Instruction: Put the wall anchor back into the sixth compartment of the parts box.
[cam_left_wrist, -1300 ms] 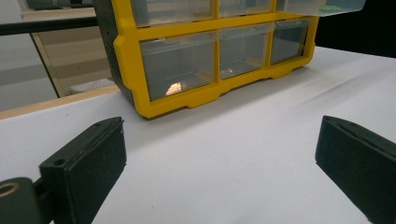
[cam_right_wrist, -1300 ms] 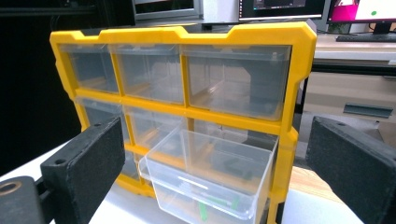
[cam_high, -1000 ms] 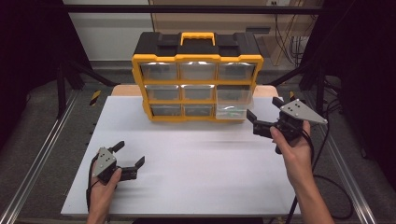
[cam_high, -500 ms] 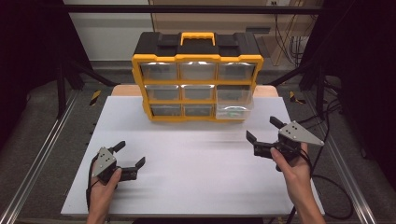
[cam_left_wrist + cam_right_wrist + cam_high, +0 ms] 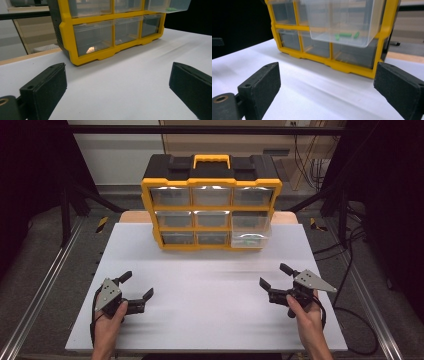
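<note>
Drawer open, both grippers idle

My right gripper [image 5: 279, 277] and left gripper [image 5: 136, 285] gape empty near the tabletop's [image 5: 210, 270] front corners; I'd approach the pulled-out drawer [image 5: 251, 233], by the back edge, squarely.

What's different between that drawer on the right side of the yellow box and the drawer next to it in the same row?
The right middle drawer is pulled out, overhanging the row below; the centre middle drawer sits flush in the yellow organizer. The pulled-out one shows small green pieces inside; what the centre one holds is unclear. Both are clear plastic.
</note>
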Action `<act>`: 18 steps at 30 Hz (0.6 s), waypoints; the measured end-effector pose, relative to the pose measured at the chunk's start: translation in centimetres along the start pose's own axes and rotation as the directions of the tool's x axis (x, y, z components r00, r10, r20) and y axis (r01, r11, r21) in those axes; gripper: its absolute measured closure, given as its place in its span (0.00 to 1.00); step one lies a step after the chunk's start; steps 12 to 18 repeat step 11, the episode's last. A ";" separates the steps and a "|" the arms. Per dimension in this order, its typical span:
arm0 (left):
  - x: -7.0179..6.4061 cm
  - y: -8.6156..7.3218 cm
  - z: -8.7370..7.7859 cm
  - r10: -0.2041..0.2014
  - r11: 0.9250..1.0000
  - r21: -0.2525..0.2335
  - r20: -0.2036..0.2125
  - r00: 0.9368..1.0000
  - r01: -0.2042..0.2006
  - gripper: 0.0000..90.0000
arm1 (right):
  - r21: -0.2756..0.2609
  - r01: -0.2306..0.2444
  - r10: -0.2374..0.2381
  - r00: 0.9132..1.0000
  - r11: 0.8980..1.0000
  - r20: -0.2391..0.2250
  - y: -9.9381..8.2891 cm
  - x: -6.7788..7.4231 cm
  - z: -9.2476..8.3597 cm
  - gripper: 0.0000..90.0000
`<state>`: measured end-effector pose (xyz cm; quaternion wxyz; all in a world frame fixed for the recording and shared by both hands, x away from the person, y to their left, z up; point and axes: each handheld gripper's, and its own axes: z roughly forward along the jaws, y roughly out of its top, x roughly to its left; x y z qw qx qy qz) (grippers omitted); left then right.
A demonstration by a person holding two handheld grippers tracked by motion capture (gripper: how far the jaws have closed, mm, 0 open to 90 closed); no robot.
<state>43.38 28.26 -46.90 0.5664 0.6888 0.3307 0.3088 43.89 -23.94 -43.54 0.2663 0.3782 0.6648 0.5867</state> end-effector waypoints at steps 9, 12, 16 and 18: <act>-0.3 -0.4 -0.1 -0.001 1.000 0.015 0.001 1.000 0.001 0.01 | 0.020 0.030 -0.030 0.999 0.999 -0.023 -1.7 0.9 1.8 0.07; -0.4 -0.4 0.0 0.003 1.000 0.022 0.003 1.000 -0.003 0.01 | 0.036 0.048 -0.047 0.998 0.998 -0.029 -1.9 1.2 2.0 0.07; -0.4 -0.4 0.0 0.003 1.000 0.022 0.003 1.000 -0.003 0.01 | 0.036 0.048 -0.047 0.998 0.998 -0.029 -1.9 1.2 2.0 0.07; -0.4 -0.4 0.0 0.003 1.000 0.022 0.003 1.000 -0.003 0.01 | 0.036 0.048 -0.047 0.998 0.998 -0.029 -1.9 1.2 2.0 0.07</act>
